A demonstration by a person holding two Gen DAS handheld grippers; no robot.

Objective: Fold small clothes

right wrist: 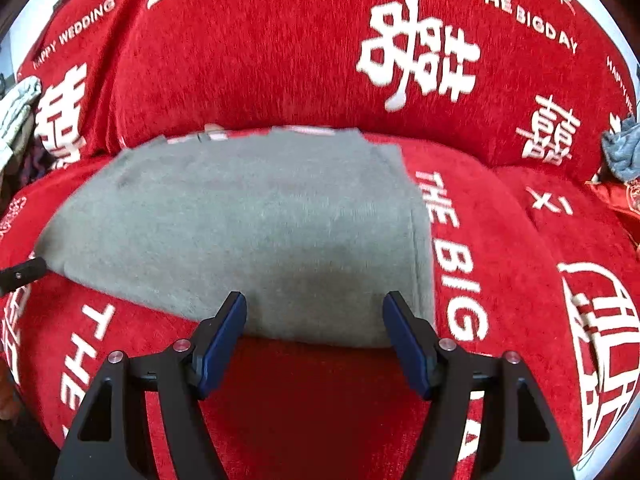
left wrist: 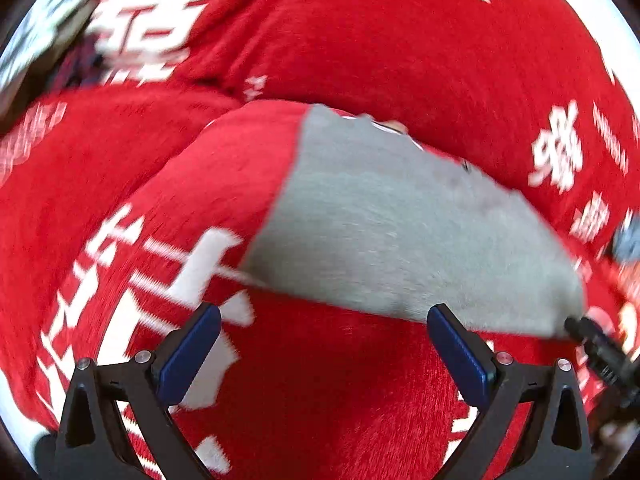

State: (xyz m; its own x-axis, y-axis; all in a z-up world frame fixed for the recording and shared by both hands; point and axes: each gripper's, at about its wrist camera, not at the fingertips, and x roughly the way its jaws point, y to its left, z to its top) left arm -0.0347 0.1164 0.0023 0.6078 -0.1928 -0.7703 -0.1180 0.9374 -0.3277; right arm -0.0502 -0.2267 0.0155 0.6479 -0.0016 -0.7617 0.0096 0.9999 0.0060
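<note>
Both grippers, left [left wrist: 324, 344] and right [right wrist: 314, 336], gape wide and empty just short of a folded grey garment [right wrist: 248, 232] on the red sofa [right wrist: 280, 60].

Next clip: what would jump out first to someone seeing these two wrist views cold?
The red sofa cover with big white characters and English wedding slogans fills both views. A flat grey garment lies on the seat cushion, straight ahead of the right gripper. Both it and the left gripper stand open and empty at the garment's near edge.
</note>
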